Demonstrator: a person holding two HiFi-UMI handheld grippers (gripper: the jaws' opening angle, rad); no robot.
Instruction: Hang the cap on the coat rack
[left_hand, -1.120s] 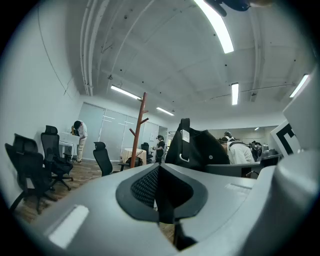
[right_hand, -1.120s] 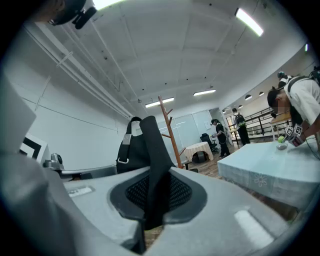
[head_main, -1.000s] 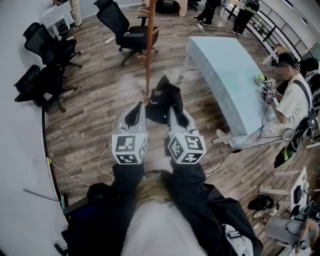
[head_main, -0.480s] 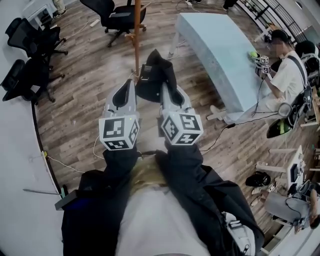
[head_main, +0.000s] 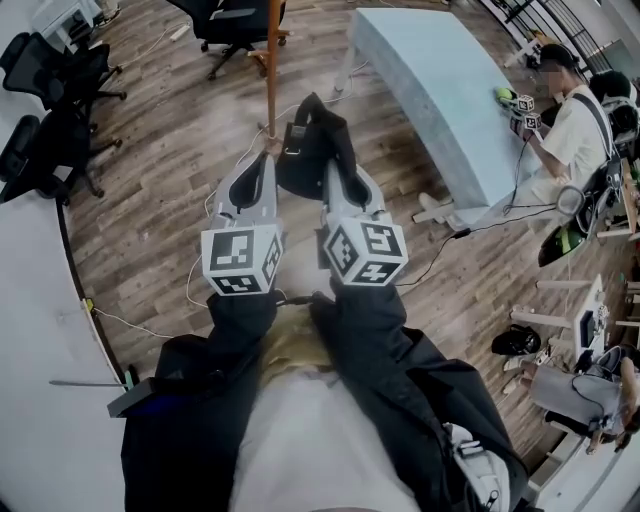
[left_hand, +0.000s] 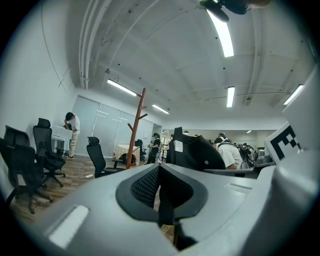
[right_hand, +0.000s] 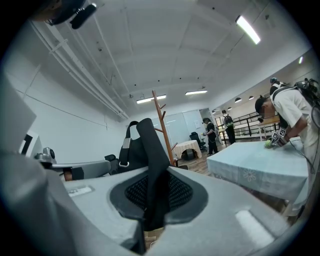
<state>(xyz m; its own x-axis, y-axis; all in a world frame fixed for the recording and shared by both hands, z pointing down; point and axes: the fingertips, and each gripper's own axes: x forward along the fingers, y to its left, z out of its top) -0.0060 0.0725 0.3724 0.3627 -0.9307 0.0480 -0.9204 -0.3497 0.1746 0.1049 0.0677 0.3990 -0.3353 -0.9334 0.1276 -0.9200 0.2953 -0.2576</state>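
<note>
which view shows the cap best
Head view: the whole black cap shows, held near the coat rack pole. The right gripper view shows its brim edge-on between the fingers; the left gripper view shows its side.

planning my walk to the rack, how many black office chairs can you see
3 office chairs in the head view: one just beyond the coat rack, two at the picture's left. Others may be out of frame.

- Black jacket sleeves (head_main: 236, 325) over a pale top (head_main: 320, 440).
- Left gripper (head_main: 267, 158) and right gripper (head_main: 333, 170): grey moulded shells, black mesh pads (left_hand: 145, 186).
- A black-and-white square-marker cube (head_main: 243, 260) on each.
</note>
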